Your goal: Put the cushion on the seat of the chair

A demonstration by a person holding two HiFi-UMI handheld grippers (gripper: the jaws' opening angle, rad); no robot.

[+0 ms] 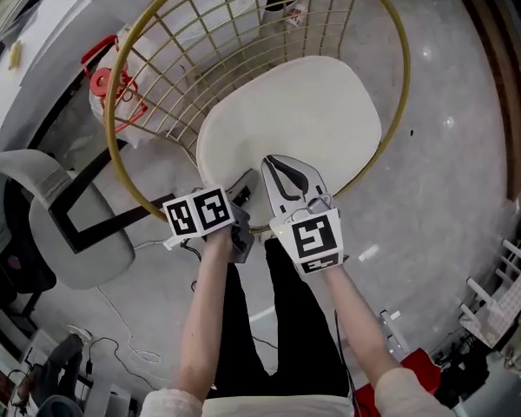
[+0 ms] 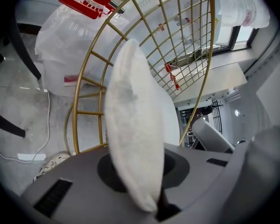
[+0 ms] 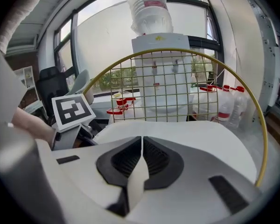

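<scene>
Clamping the cushion (image 1: 300,111), we have left tongs (image 1: 246,183) and right tongs (image 1: 278,165) side by side. It spreads ahead over the chair (image 1: 405,68).

The chair's wire back (image 1: 234,33) fences its far edge and both sides, leaving only its front edge and the space above the cushion (image 1: 291,115) open; a grey chair (image 1: 78,233) and bag (image 1: 104,94) crowd the left, bare floor (image 1: 451,172) lies right.

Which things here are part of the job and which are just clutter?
Job: cushion; gold chair; left gripper and right gripper, both shut on the cushion.
Clutter: grey chair; plastic bag; red hangers; water dispenser; floor cable.
</scene>
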